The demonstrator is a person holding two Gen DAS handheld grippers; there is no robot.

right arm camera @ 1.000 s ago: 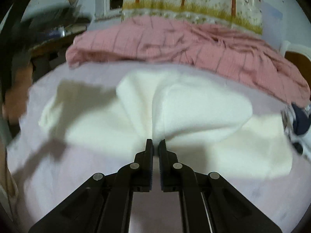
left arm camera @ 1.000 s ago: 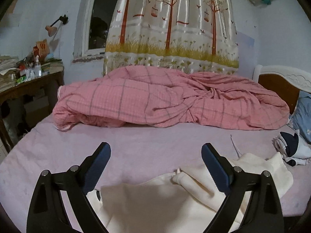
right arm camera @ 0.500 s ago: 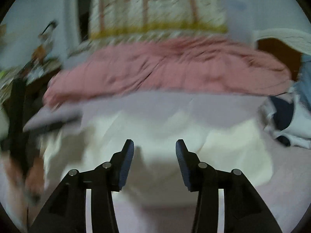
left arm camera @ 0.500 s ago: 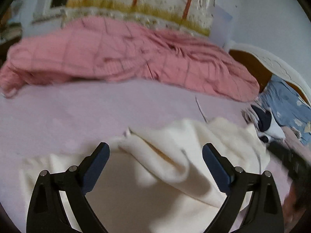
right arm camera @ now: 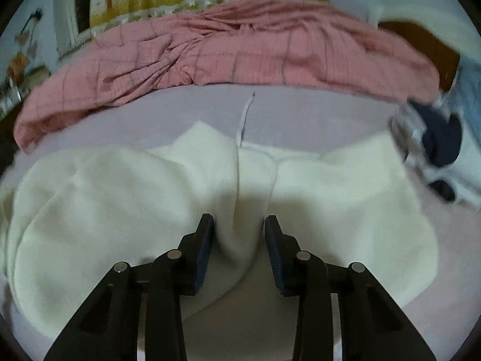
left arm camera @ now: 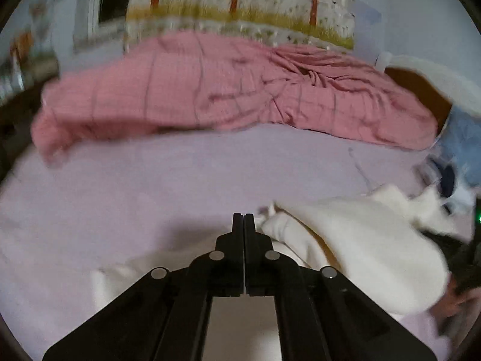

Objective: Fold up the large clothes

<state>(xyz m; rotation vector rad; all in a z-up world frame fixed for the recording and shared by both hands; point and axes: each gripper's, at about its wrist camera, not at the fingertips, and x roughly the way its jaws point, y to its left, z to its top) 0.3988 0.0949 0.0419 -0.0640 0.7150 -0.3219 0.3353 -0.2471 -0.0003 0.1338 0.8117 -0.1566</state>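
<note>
Two grippers are set at one cream garment [right arm camera: 330, 198], spread and rumpled on the lilac bedsheet [left arm camera: 150, 186].

The left gripper [left arm camera: 243, 219] is seen with its tongs pressed together at the garment's edge; whether cloth is pinched there cannot be told. The right gripper [right arm camera: 239, 225] is held with its tongs apart, a raised ridge of cloth between them. A good fold is judged to call for a firm pinch on that ridge, the cloth drawn taut toward 12 o'clock, short of the pink quilt [right arm camera: 240, 51].
</note>
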